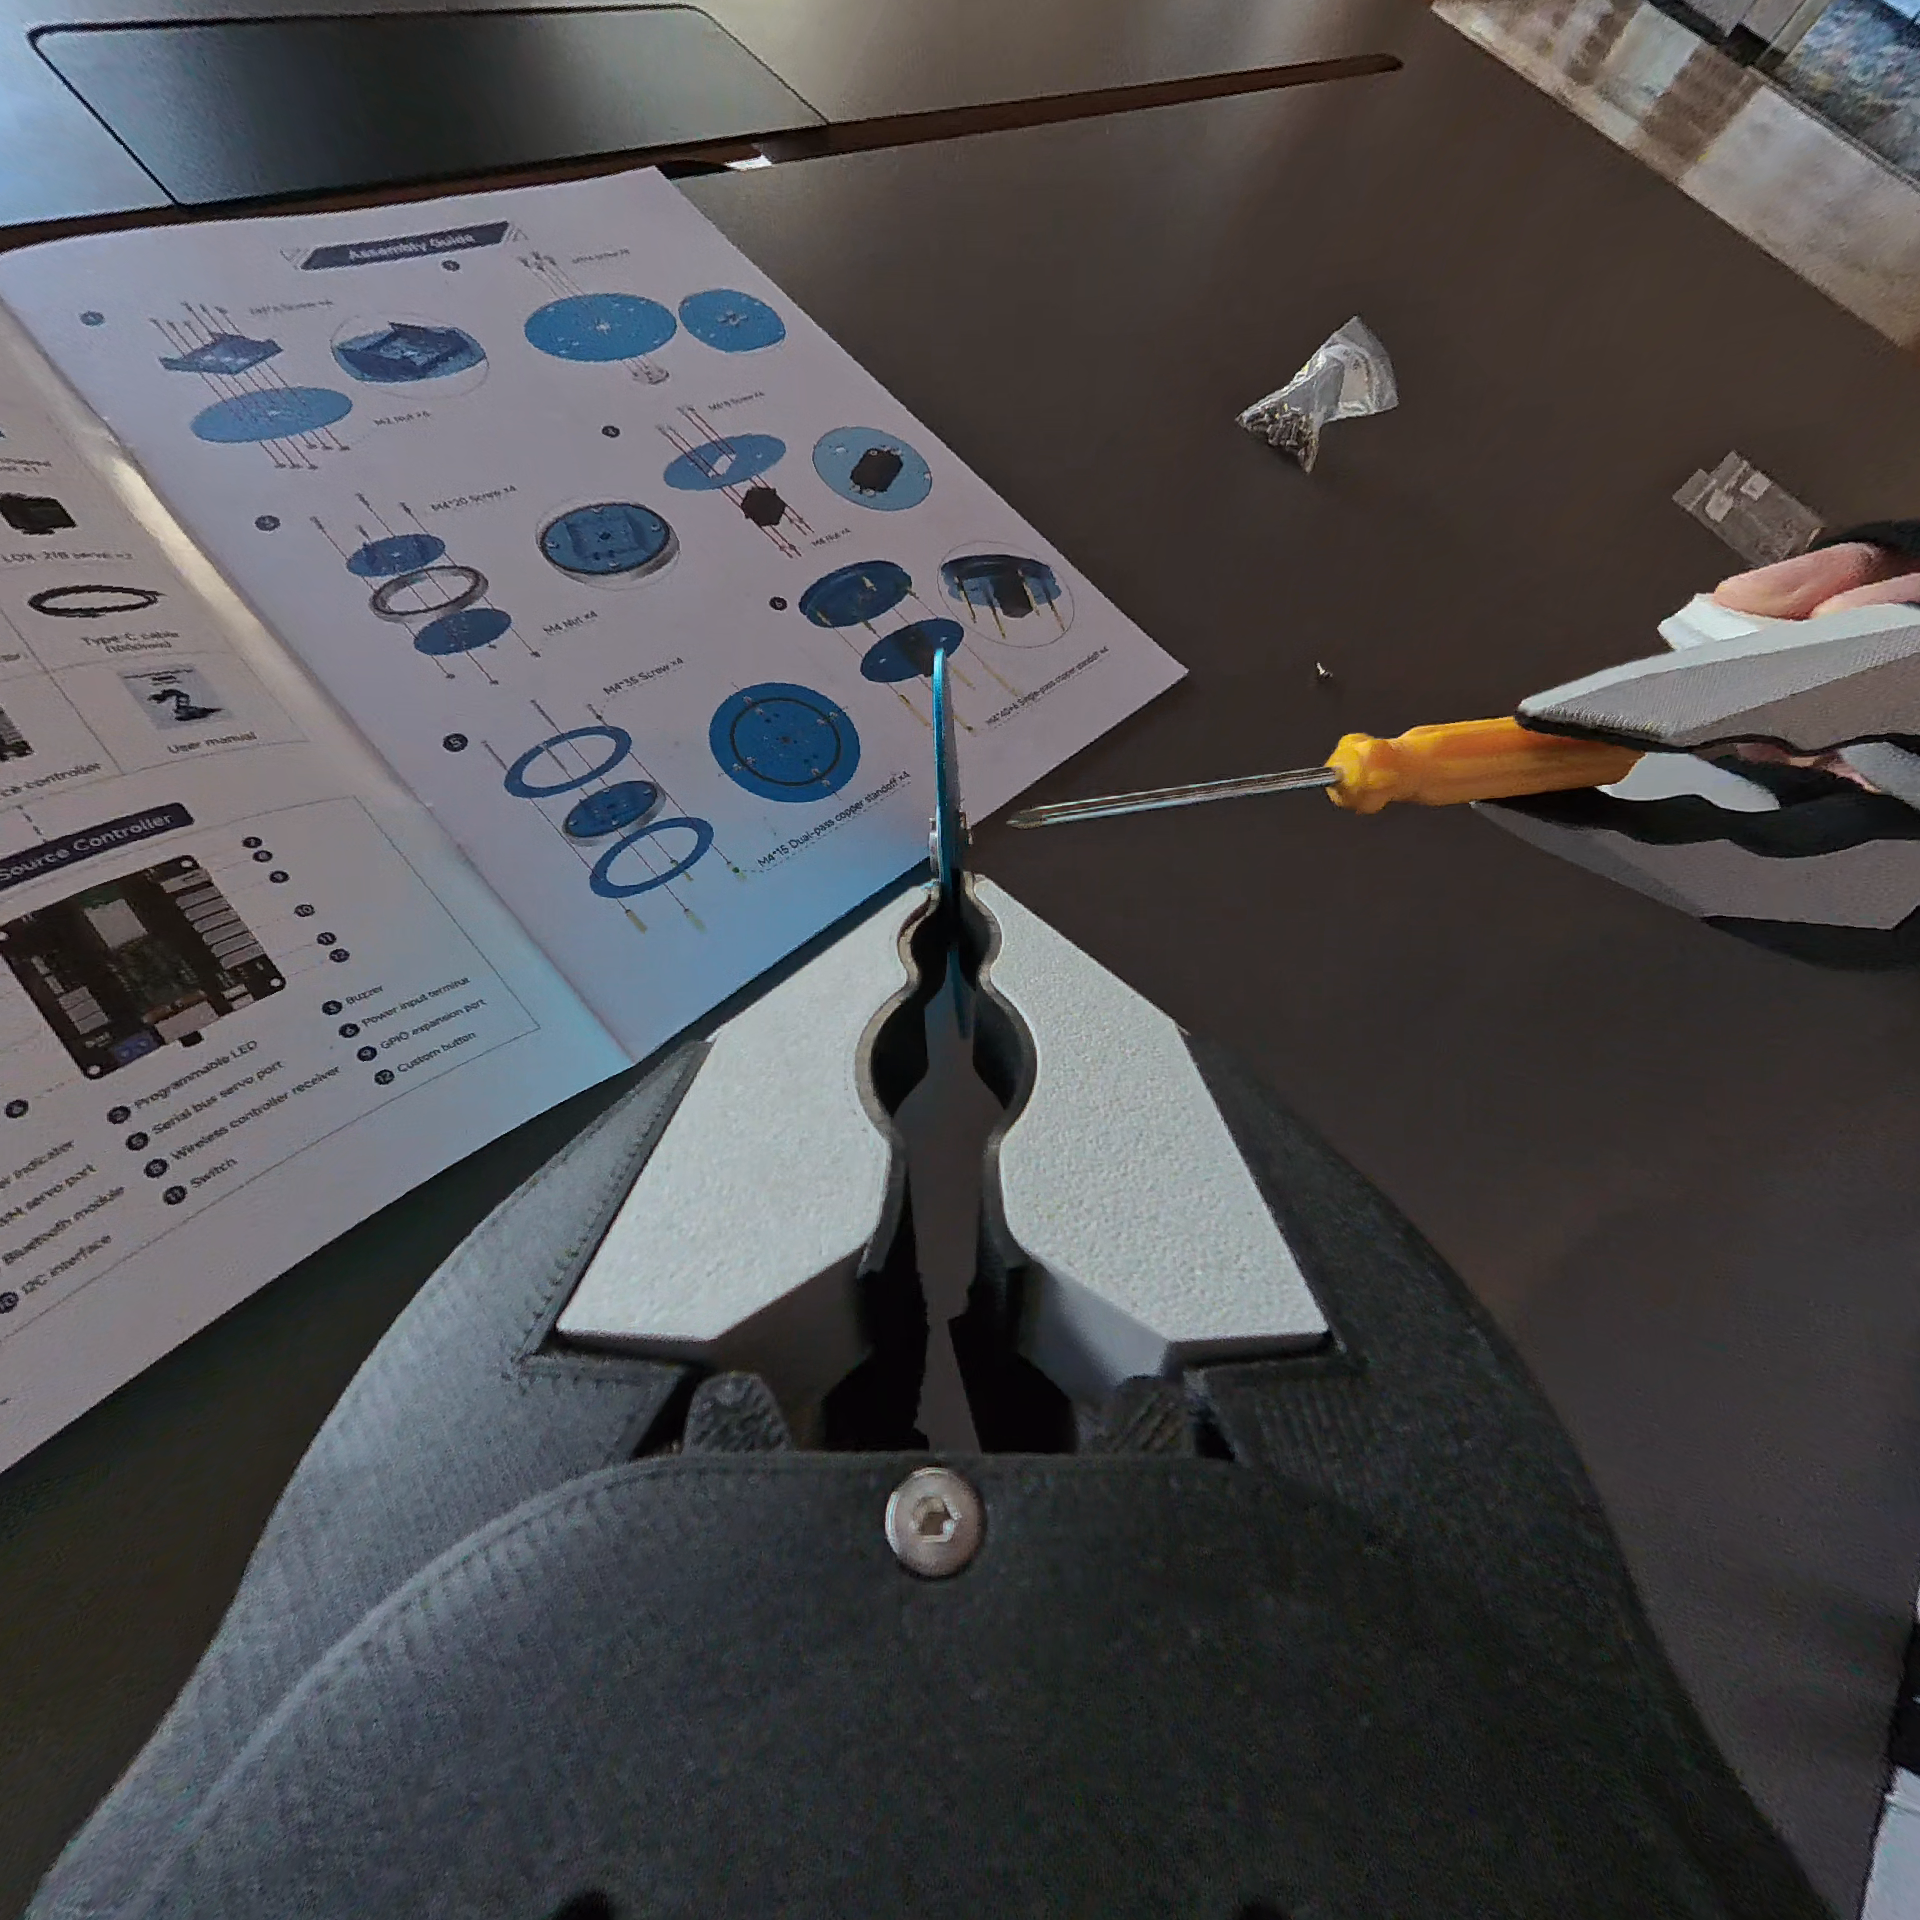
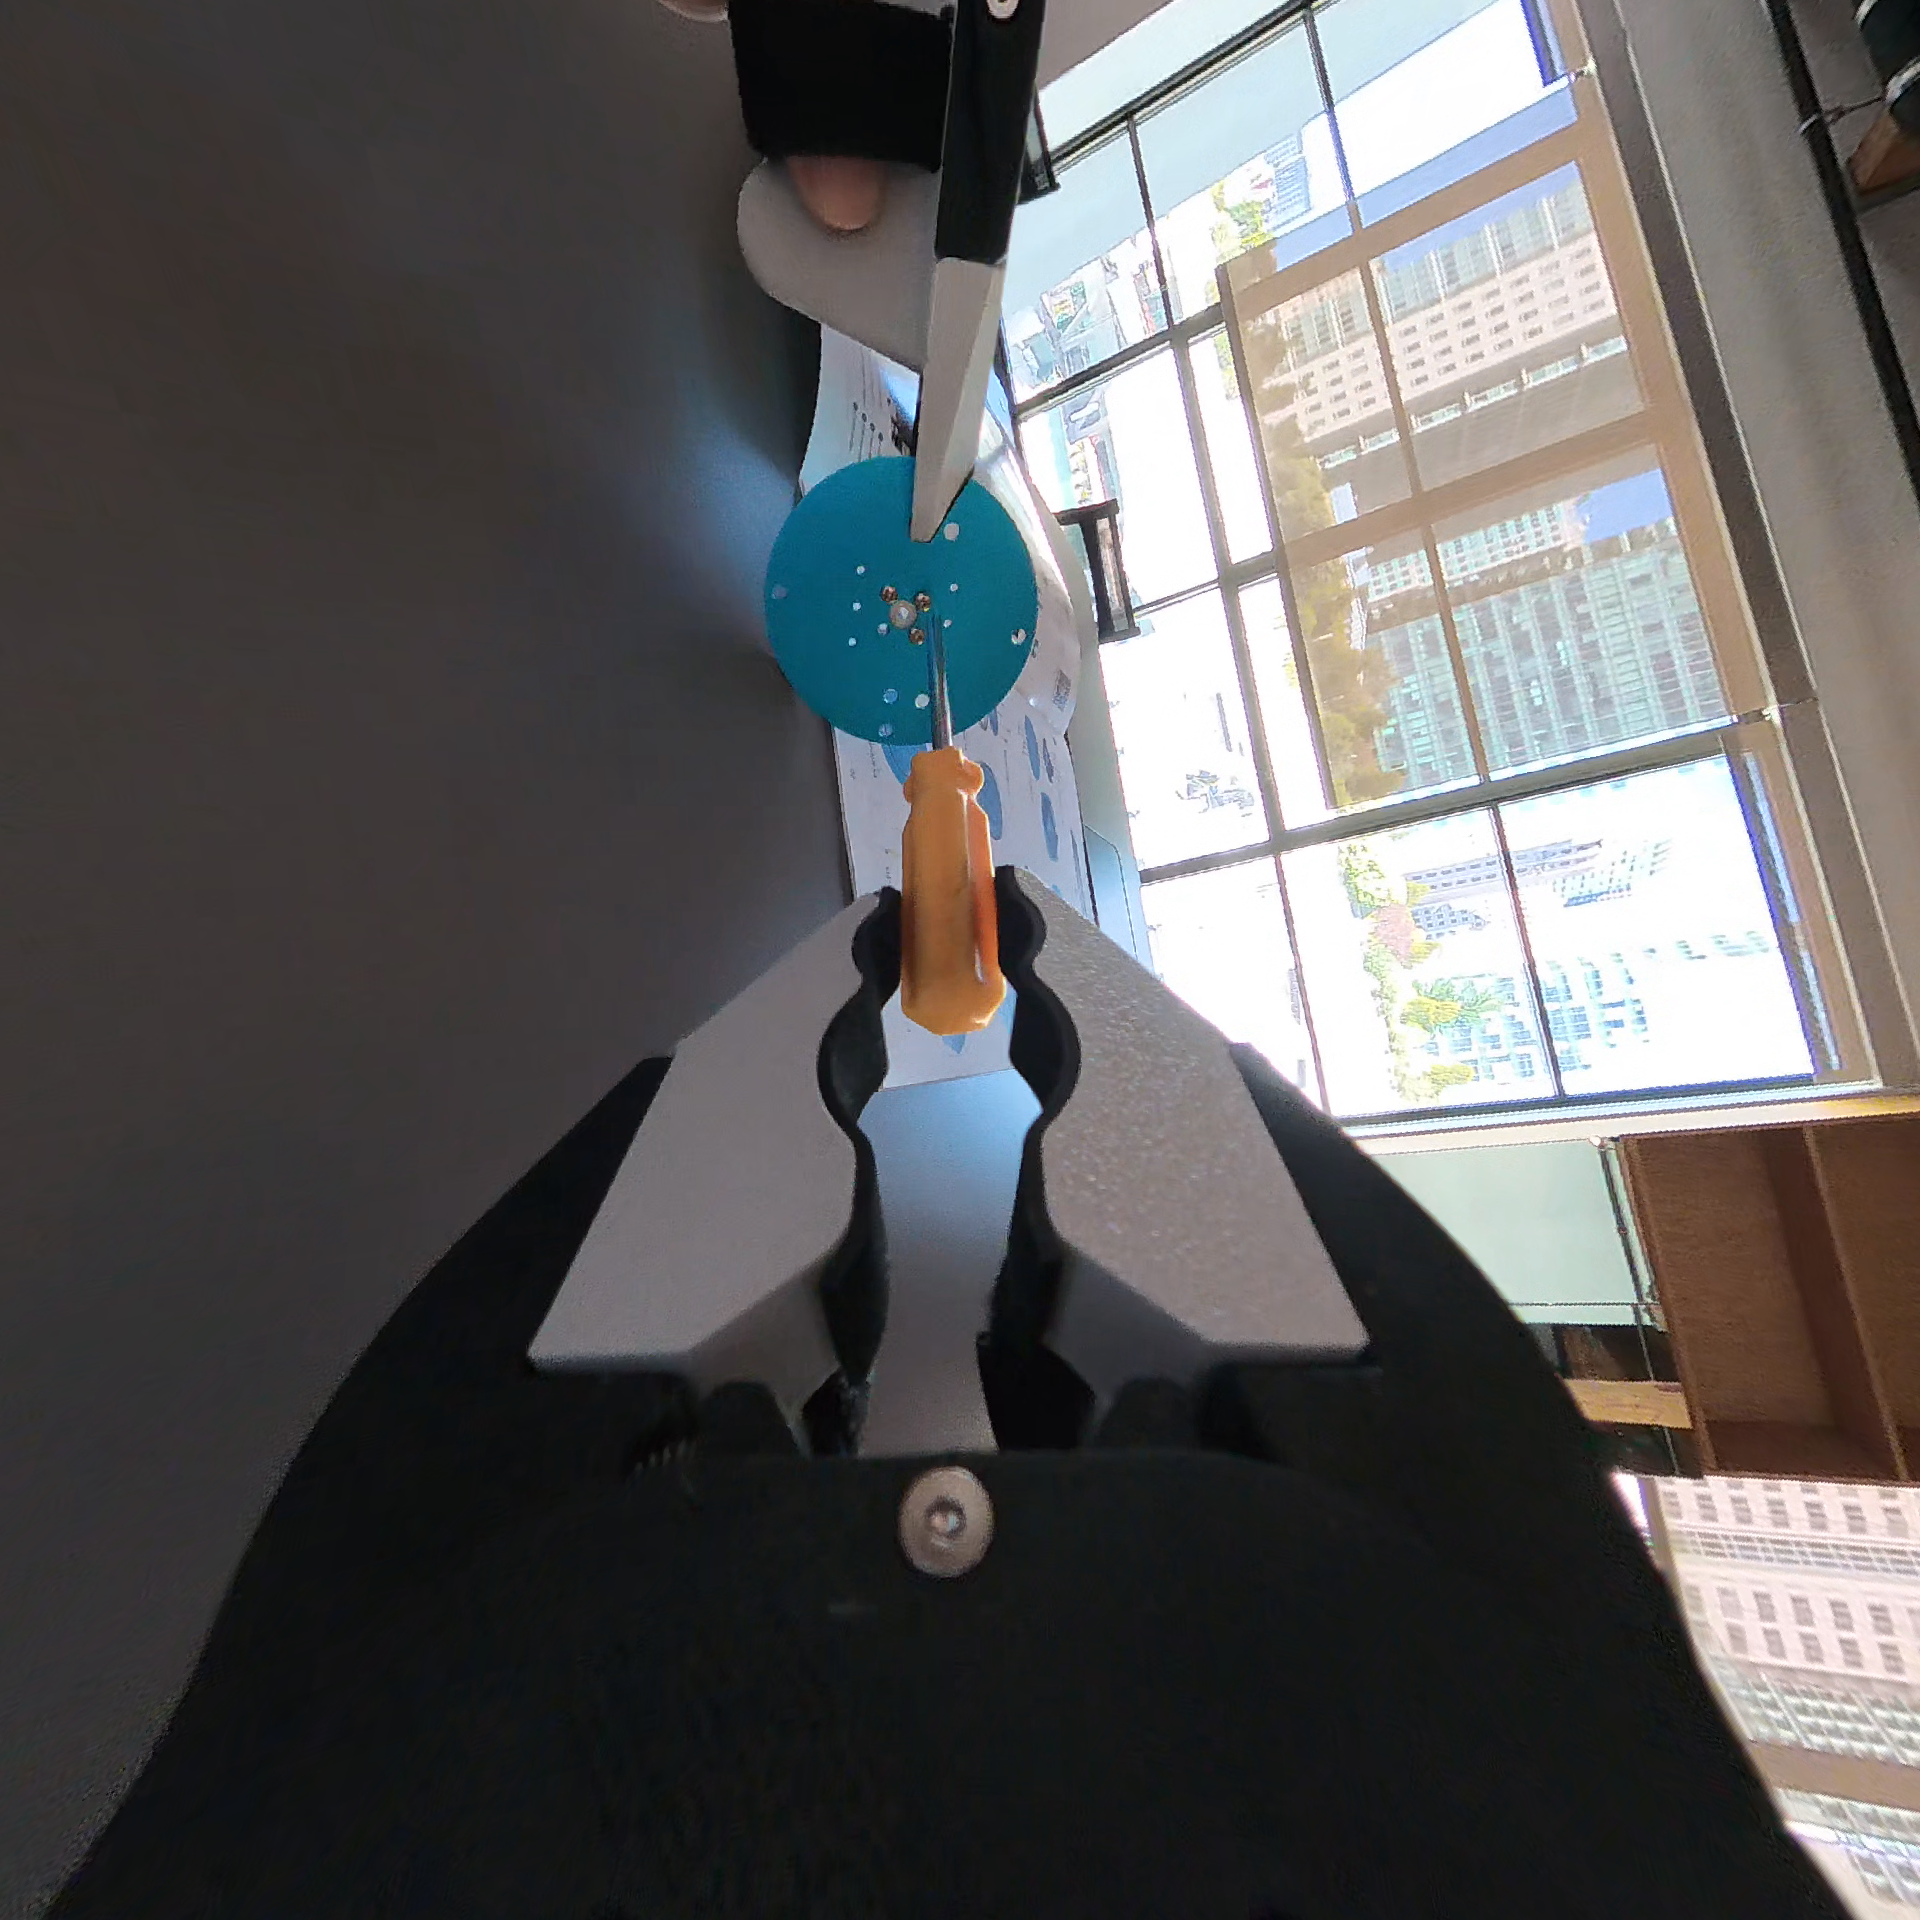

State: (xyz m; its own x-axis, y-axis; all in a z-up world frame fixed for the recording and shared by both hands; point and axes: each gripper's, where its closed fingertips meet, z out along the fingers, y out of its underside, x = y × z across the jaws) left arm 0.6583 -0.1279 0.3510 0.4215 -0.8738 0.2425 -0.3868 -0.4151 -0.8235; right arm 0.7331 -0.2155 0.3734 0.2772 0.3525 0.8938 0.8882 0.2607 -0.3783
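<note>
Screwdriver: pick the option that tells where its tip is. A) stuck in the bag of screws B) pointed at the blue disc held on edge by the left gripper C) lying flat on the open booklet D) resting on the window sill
B: the right gripper clamps the orange screwdriver, its tip aimed at the blue disc that the left gripper holds on edge.

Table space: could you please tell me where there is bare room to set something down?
The dark table is bare right of the booklet, below the screwdriver. It is crowded farther back, around the screw bag, the clear packet and a loose screw.
</note>
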